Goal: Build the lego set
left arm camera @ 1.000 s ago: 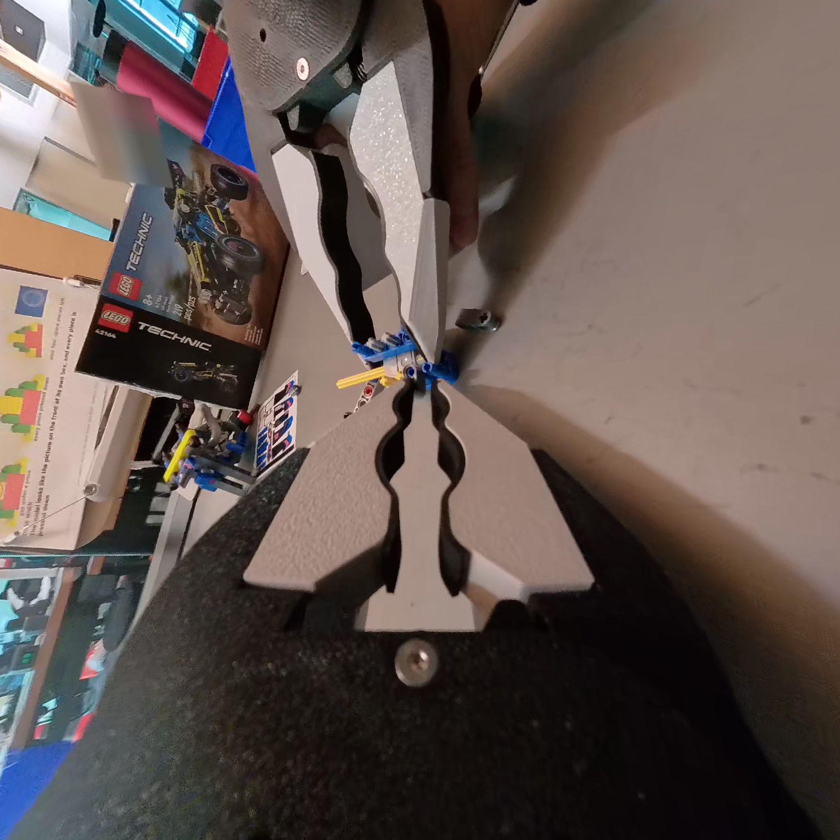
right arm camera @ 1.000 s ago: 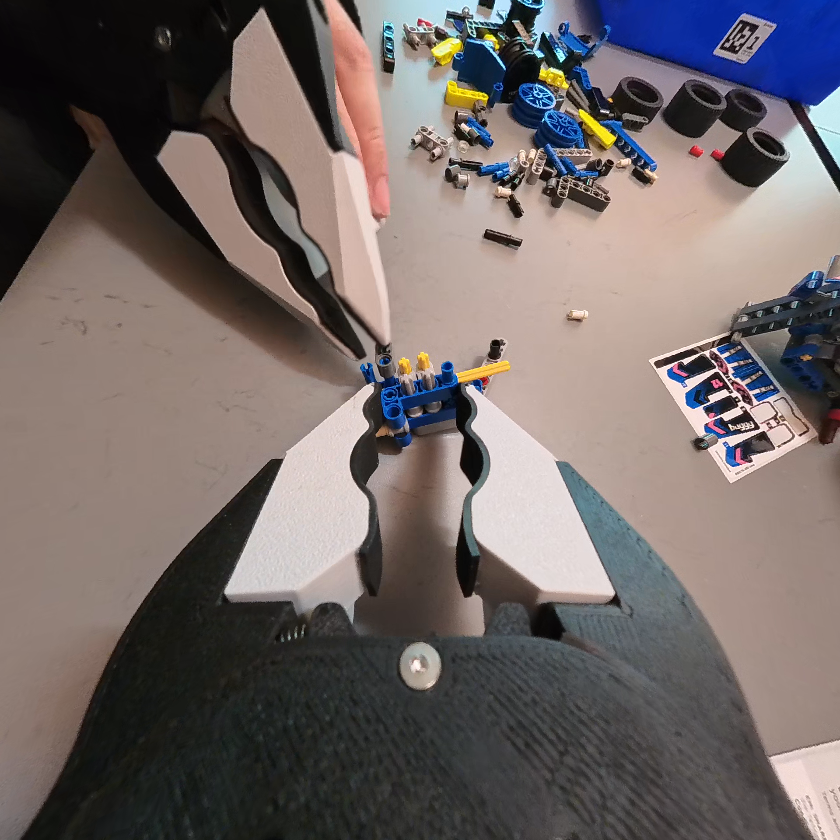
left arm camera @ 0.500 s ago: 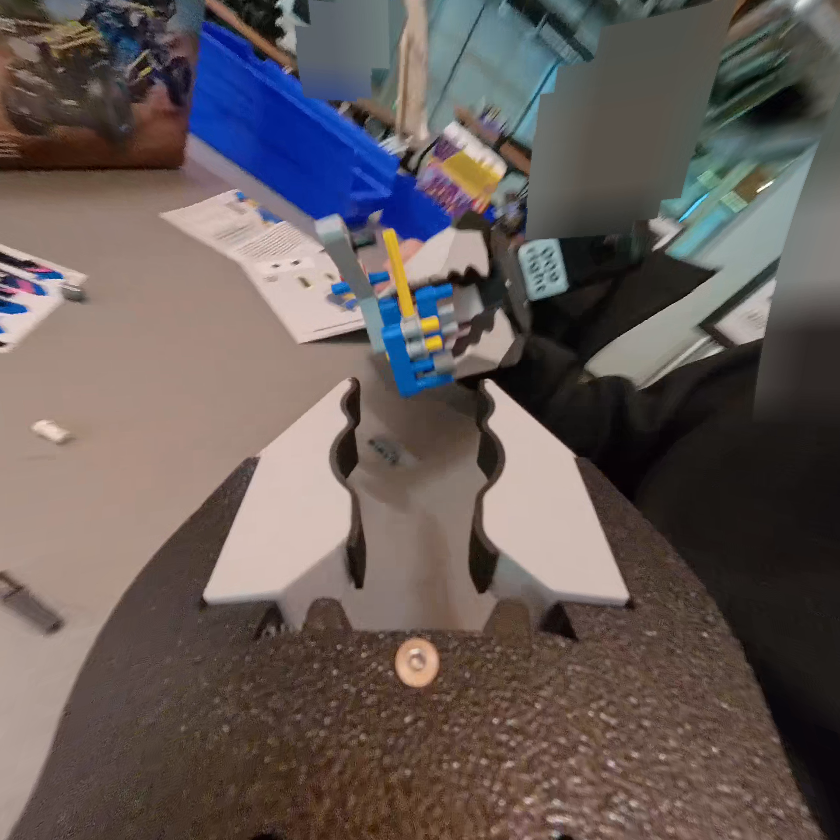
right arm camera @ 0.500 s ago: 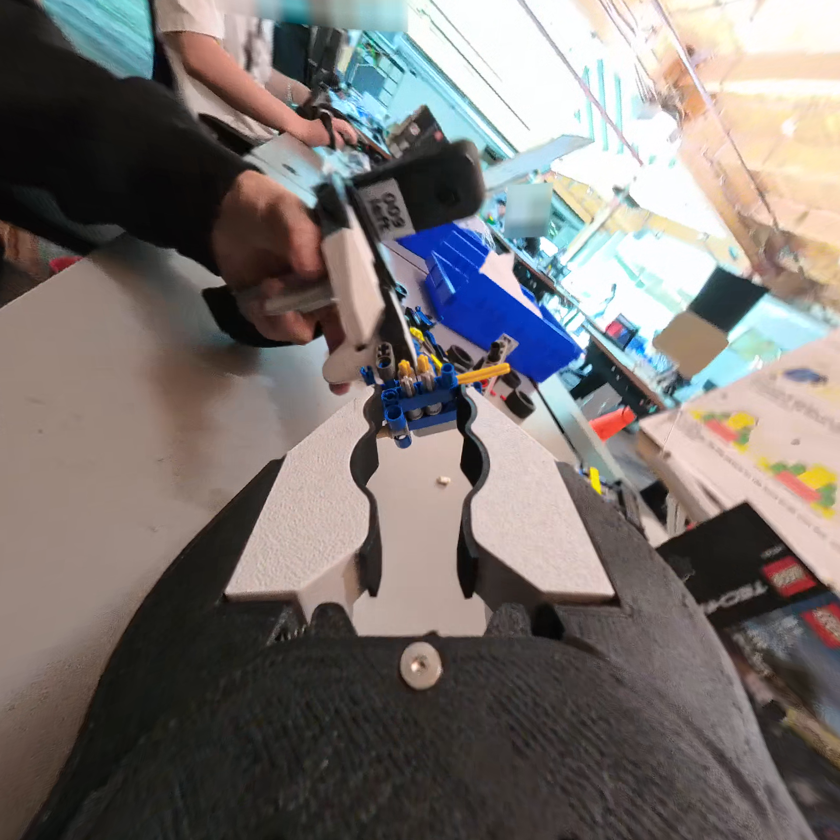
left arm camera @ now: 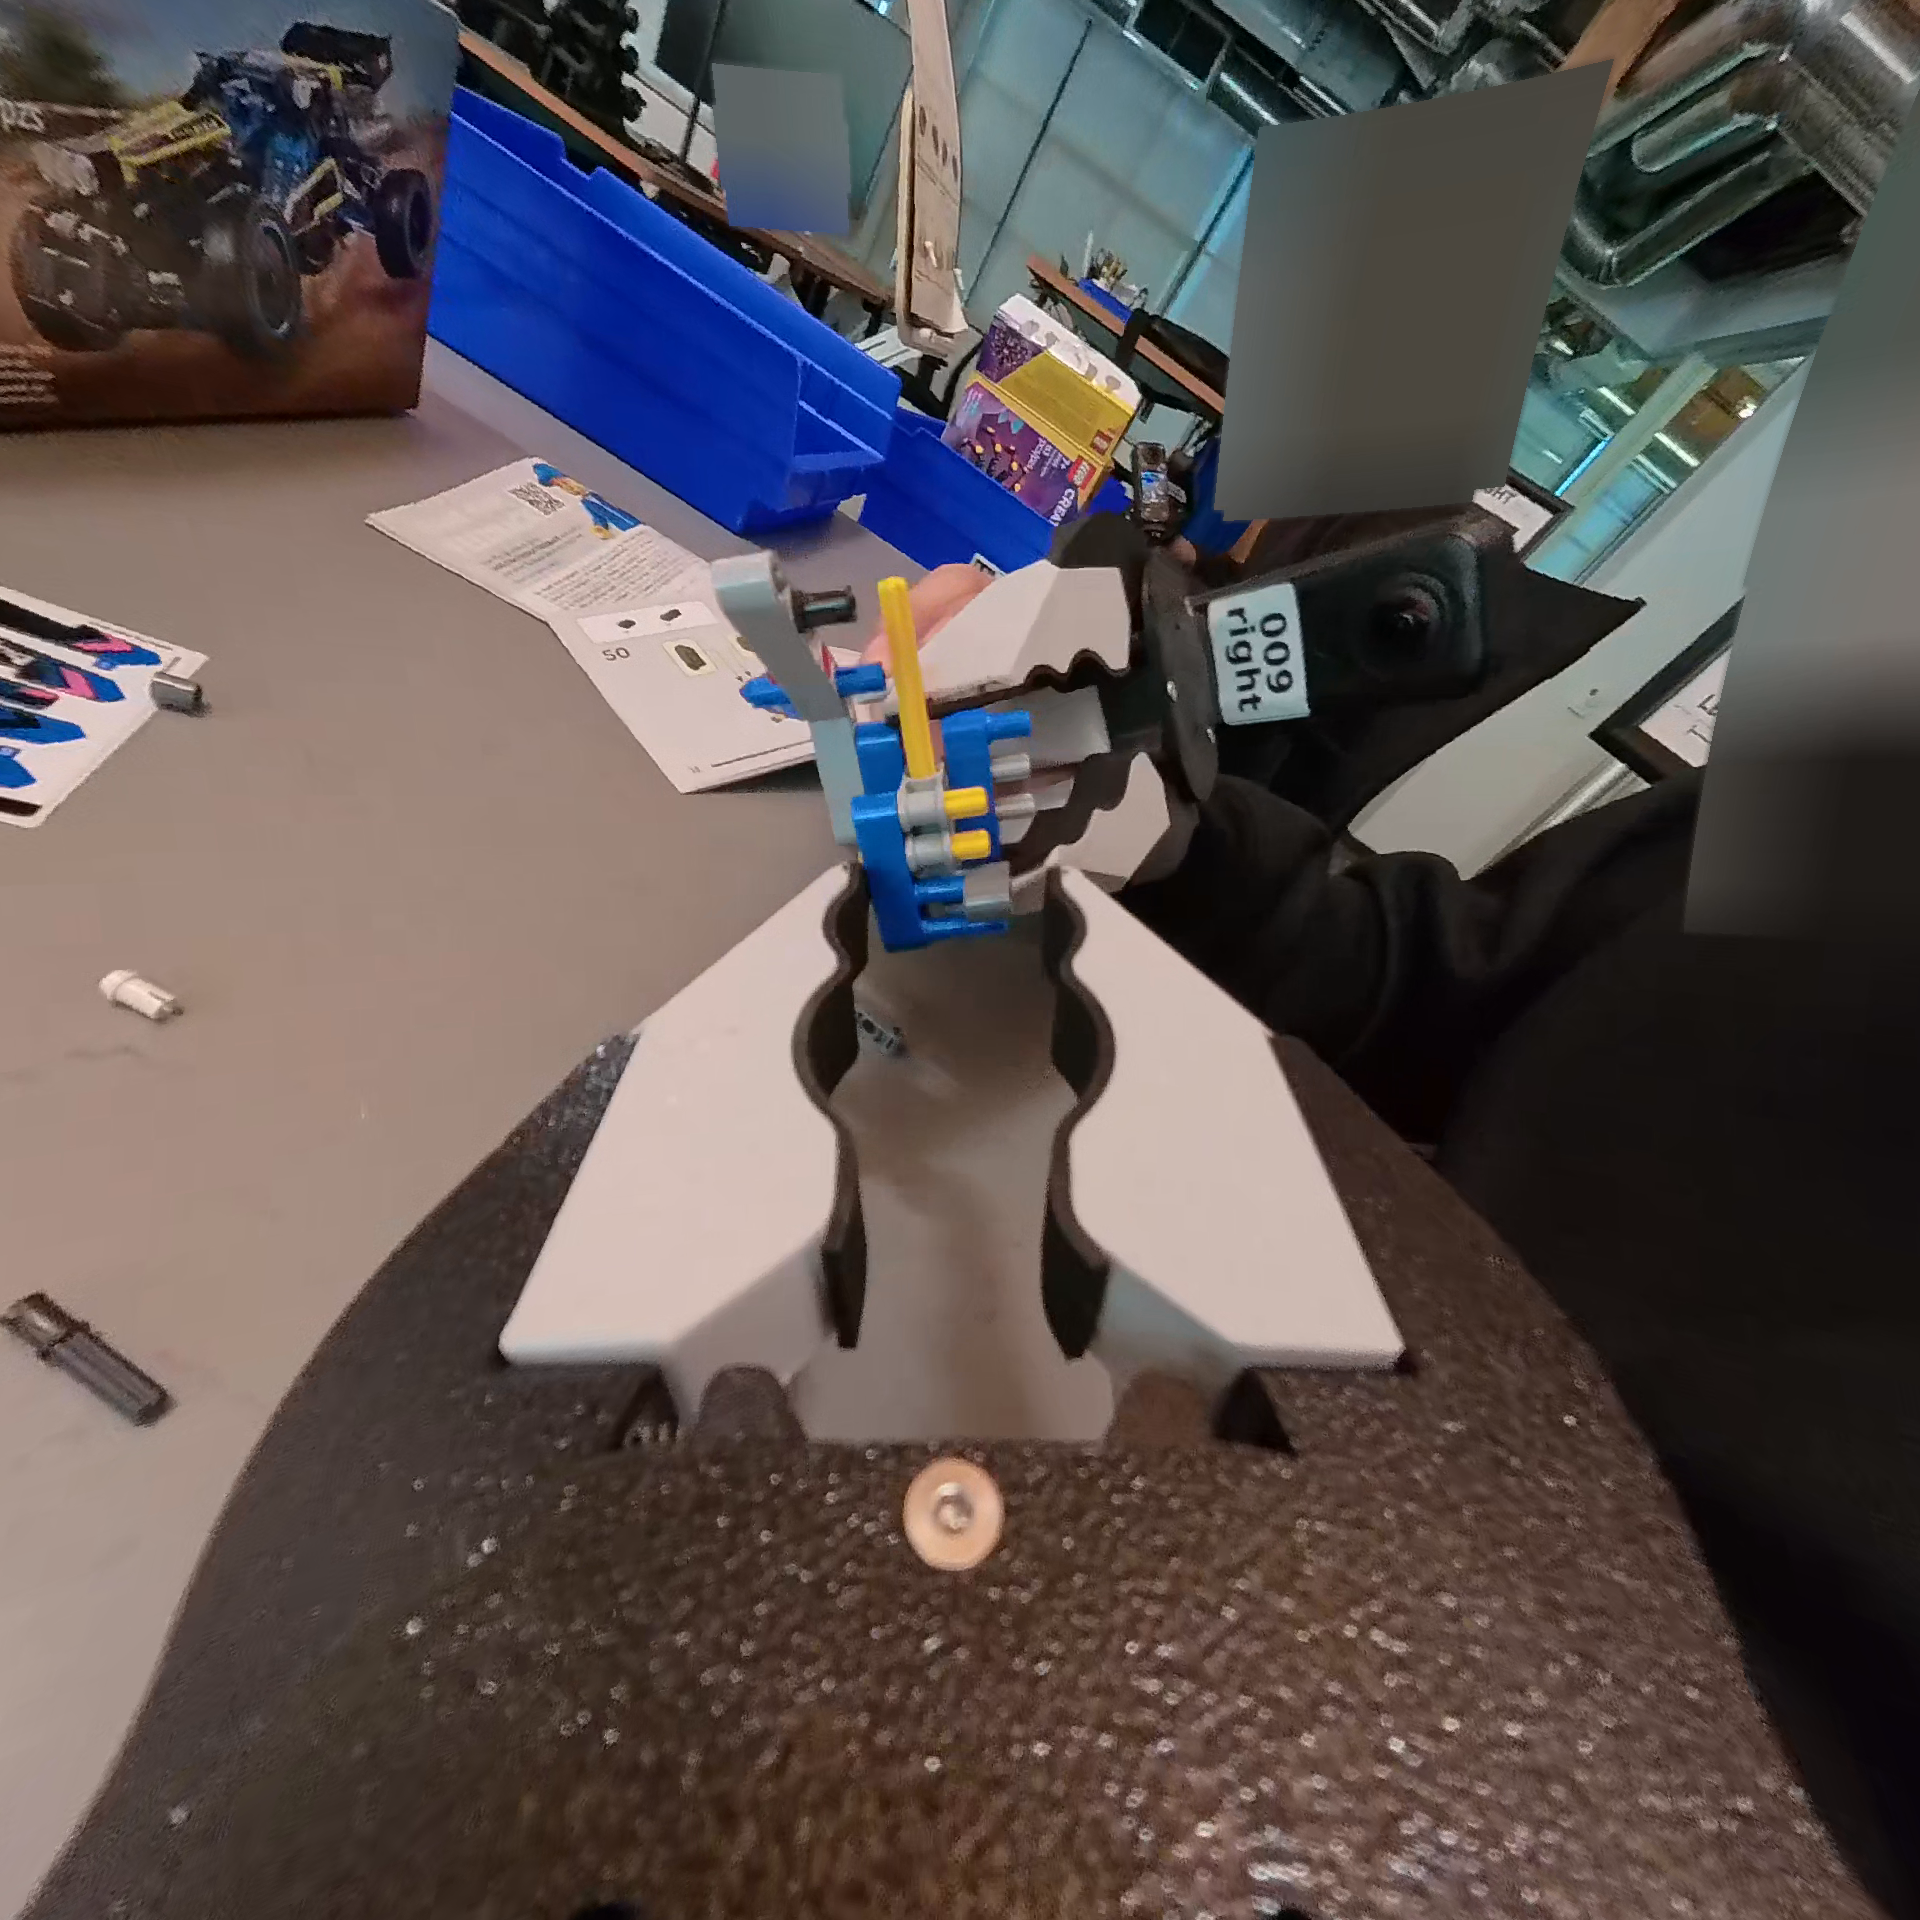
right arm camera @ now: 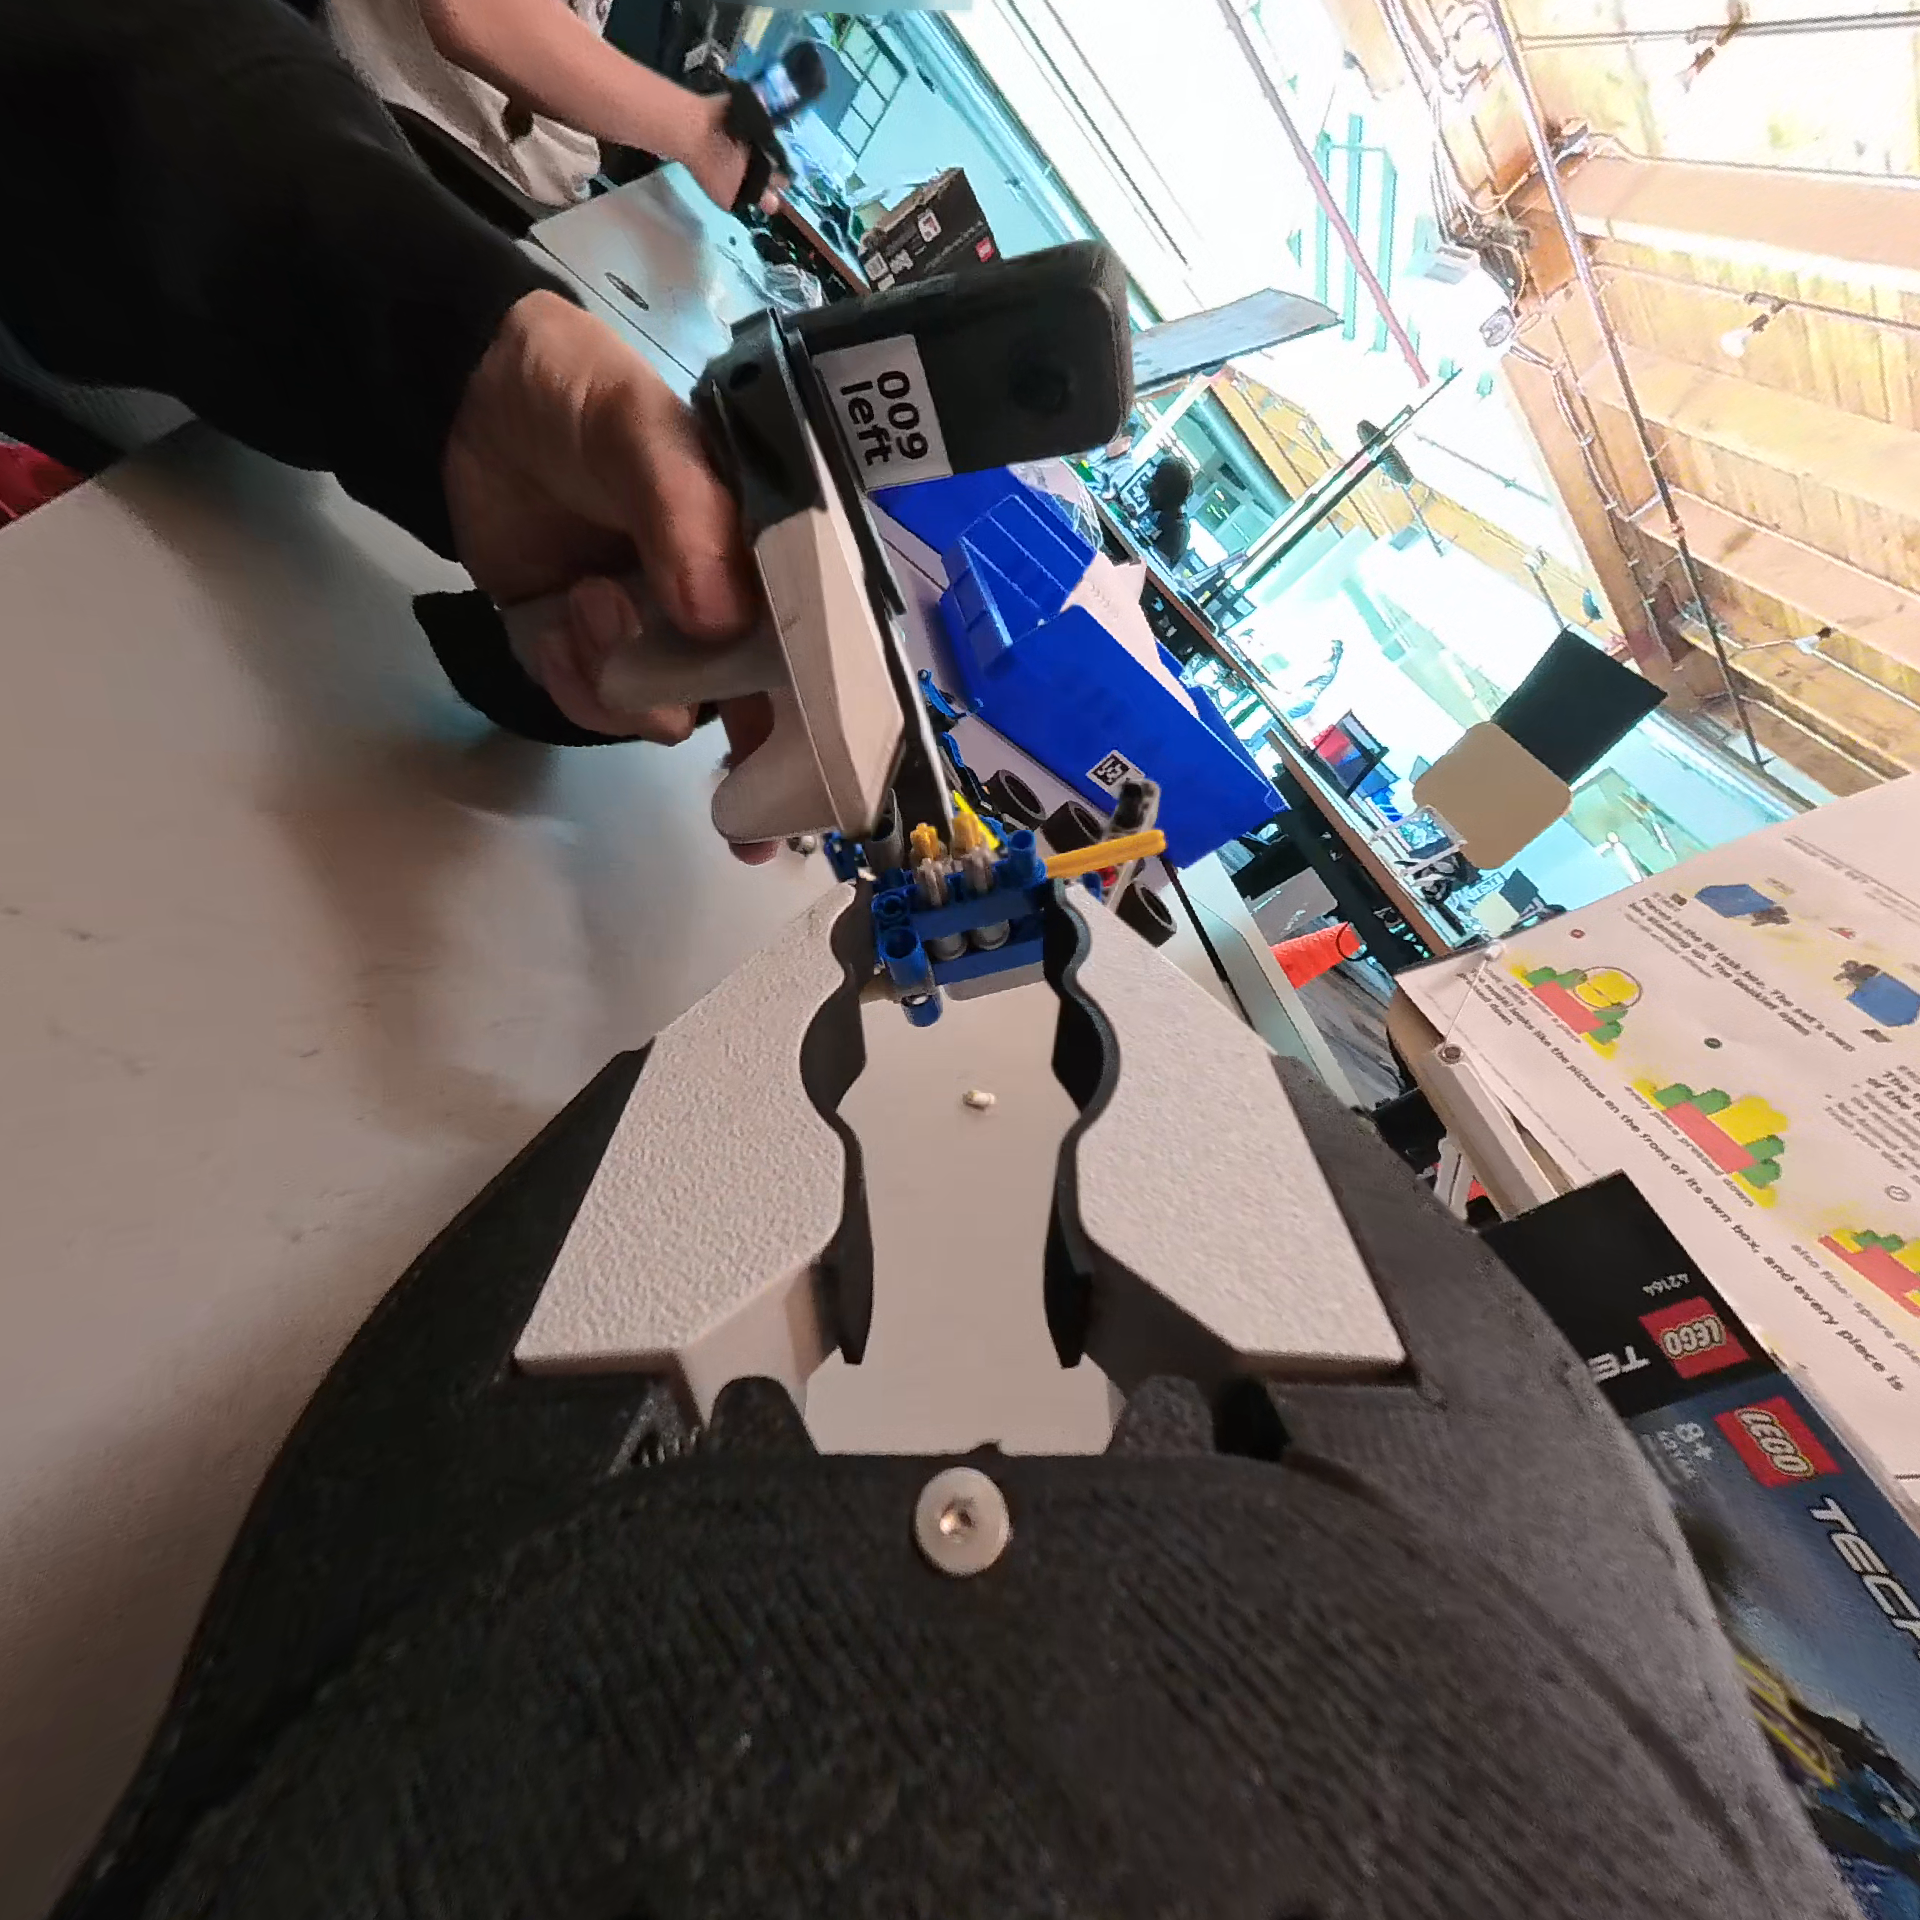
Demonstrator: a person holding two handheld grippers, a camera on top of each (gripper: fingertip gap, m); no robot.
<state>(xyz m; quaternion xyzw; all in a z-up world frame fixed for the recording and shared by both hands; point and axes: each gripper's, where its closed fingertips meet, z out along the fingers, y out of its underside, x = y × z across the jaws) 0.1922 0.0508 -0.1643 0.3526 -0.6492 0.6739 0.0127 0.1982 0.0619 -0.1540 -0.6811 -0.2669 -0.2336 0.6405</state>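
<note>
Pinching blue lego assembly (right arm camera: pixel 951 925) at right gripper (right arm camera: pixel 956 935) tips, left gripper (left arm camera: pixel 951 904) spread, just beside.

Two hand-held grippers show: the left hand-held gripper (left arm camera: pixel 951 914) and the right hand-held gripper (right arm camera: pixel 961 930). One blue-and-grey lego assembly (left arm camera: pixel 925 821) carries one long yellow axle (left arm camera: pixel 906 675). On the tabletop (left arm camera: pixel 364 935) lie one instruction booklet (left arm camera: pixel 623 603), one sticker sheet (left arm camera: pixel 62 707), one white pin (left arm camera: pixel 135 992), one black pin (left arm camera: pixel 88 1361) and one set box (left arm camera: pixel 208 208).
</note>
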